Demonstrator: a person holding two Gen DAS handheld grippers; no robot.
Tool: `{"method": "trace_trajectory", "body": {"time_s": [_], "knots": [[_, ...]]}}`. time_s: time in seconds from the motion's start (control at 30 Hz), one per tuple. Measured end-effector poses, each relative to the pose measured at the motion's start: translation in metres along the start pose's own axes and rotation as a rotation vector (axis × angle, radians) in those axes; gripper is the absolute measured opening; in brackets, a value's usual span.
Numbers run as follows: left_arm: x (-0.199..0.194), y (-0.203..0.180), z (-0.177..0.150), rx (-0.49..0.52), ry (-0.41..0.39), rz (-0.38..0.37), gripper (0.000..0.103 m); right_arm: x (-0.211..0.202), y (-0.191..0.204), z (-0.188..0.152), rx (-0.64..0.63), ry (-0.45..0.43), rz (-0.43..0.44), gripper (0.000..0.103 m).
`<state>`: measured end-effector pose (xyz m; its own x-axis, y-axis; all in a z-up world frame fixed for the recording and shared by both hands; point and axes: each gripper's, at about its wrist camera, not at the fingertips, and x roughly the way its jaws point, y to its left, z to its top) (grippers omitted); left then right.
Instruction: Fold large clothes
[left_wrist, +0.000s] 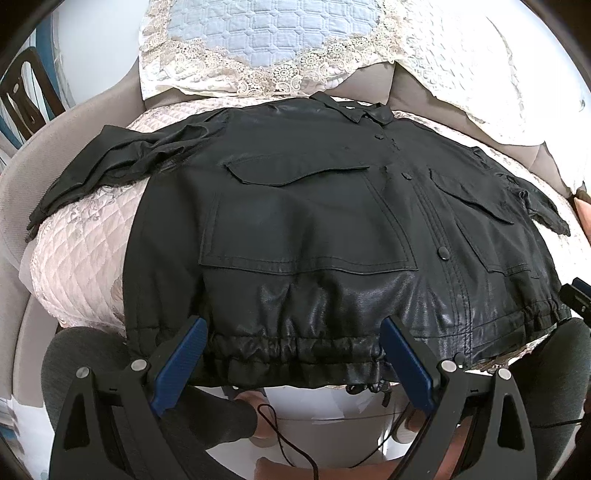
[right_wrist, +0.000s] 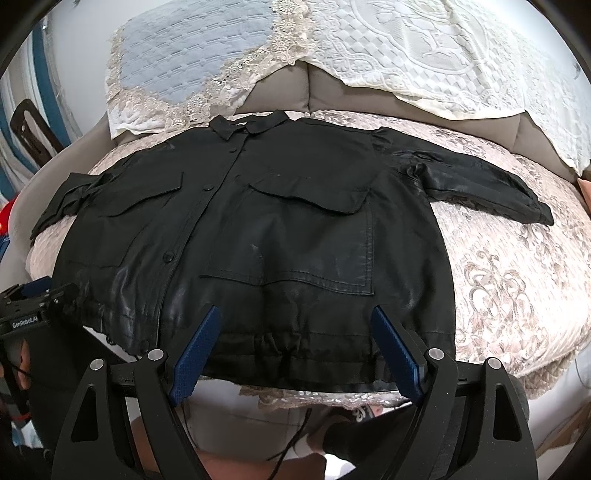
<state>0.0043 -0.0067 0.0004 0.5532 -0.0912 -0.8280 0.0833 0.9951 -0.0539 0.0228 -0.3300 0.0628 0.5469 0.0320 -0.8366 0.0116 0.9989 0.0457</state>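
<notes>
- Black jacket (left_wrist: 306, 221): 1 garment, laid flat and front-up on the quilted seat cover (left_wrist: 79, 258) of a grey sofa (left_wrist: 22, 177); collar (right_wrist: 249, 123) toward the backrest, gathered hem (left_wrist: 291, 354) at the seat's front edge; 2 flap pockets and 2 sleeves spread outward, 1 to each side.
- Left gripper (left_wrist: 291, 350): jaws wide apart, holding nothing; the 2 blue pads (left_wrist: 181, 363) sit over the hem, contact cannot be told.
- Right gripper (right_wrist: 295, 339): jaws likewise wide apart and empty, over the hem on the jacket's other half; the left gripper's body also shows at the left edge of the right wrist view.
- Surroundings: 2 lace-trimmed covers on the backrest, 1 pale blue (left_wrist: 266, 26), 1 white (right_wrist: 436, 48); a thin black cable (left_wrist: 291, 446) hangs below the seat edge.
- Obstruction: nothing lies on top of the jacket.
</notes>
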Motion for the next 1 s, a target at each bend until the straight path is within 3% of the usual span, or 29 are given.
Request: {"method": "trace_trajectory", "body": {"time_s": [0.5, 1.0], "knots": [[-0.0006, -0.0019, 0.0017, -0.011, -0.002, -0.011, 0.096, 0.0004, -0.0028, -0.0011, 0.022, -0.005, -0.003, 0.075], [0.0007, 0.0016, 0.0011, -0.024, -0.014, -0.019, 0.096, 0.0044, -0.0012, -0.0018, 0.030, 0.003, 0.045, 0.075]]}}
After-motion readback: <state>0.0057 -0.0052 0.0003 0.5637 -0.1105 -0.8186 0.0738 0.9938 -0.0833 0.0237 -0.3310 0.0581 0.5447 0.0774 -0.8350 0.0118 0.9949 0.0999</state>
